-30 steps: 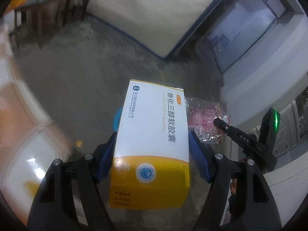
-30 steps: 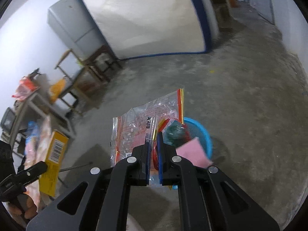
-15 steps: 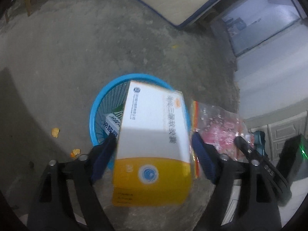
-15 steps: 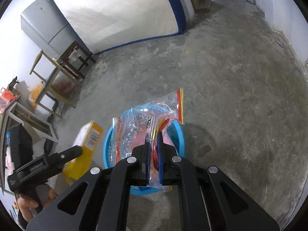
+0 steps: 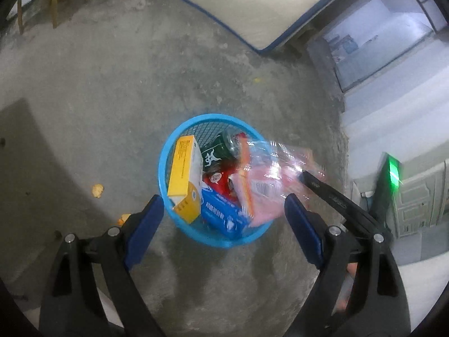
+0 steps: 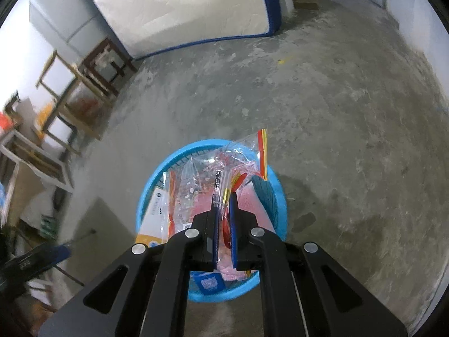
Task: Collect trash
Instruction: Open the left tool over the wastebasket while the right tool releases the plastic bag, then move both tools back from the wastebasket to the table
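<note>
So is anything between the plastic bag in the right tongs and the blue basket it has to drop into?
Nothing visible. The plastic bag hangs from the right tongs directly over the open blue basket. Only trash already inside lies below, including the yellow and white box.

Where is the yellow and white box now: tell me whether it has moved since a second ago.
Yes. The yellow and white box left the open left claw and dropped into the blue basket.

Basket (image 5: 179,219): bright blue mesh. Box (image 5: 183,179): yellow and white, with a blue round emblem. Pack (image 5: 221,217): blue with white lettering. Can (image 5: 216,151): dark green with a white mark. Bag (image 6: 207,185): clear plastic, red-and-yellow edge strip, pink contents. Each hand-held gripper (image 6: 223,224): black frame, blue pads (image 5: 143,224). Floor (image 5: 140,84): mottled grey concrete. Mattress (image 6: 182,8): white, blue border.
</note>
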